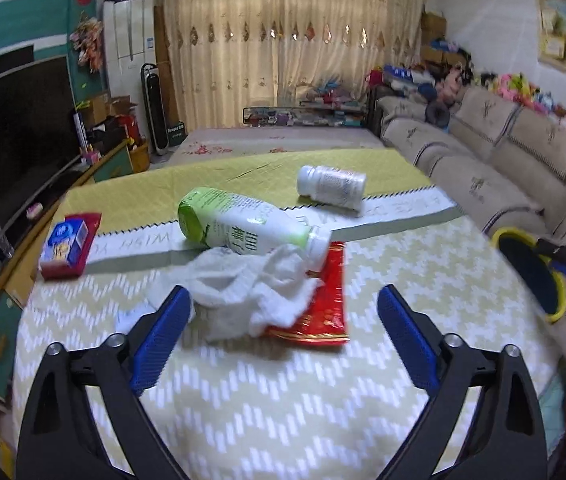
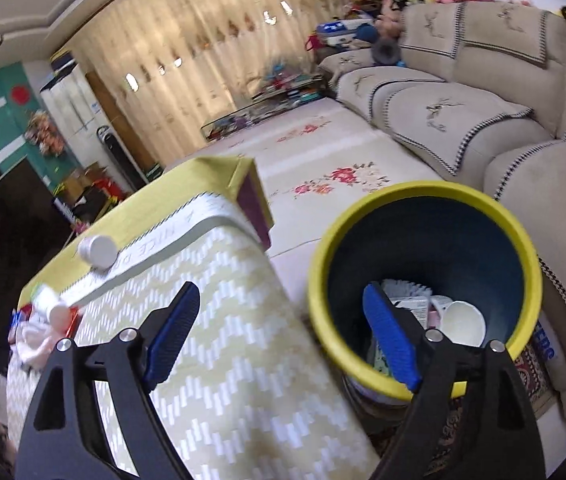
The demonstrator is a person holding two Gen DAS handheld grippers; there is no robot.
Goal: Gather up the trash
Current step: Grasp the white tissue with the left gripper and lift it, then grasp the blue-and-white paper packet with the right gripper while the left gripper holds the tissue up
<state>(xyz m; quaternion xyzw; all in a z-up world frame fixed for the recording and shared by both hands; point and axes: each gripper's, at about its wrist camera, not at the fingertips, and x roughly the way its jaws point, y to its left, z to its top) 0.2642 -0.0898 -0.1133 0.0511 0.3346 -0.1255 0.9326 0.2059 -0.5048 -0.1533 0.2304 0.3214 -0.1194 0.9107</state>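
Note:
A crumpled white tissue (image 1: 251,296) lies on the table over a red wrapper (image 1: 323,312), and a green-and-white bottle (image 1: 243,222) lies on its side just behind. My left gripper (image 1: 283,300) is open, and the tissue sits between its blue pads, close to the left one. A white pill bottle (image 1: 333,187) lies farther back. At the table's right edge my right gripper (image 2: 281,298) stands open and holds nothing. It hangs by the rim of the yellow-rimmed dark bin (image 2: 523,248). A white cup (image 2: 463,322) and other scraps lie inside the bin.
A blue box on a red pack (image 1: 71,244) sits at the table's left edge. The bin (image 1: 559,300) stands off the table's right side, in front of a beige sofa (image 1: 503,152). A TV stand runs along the left.

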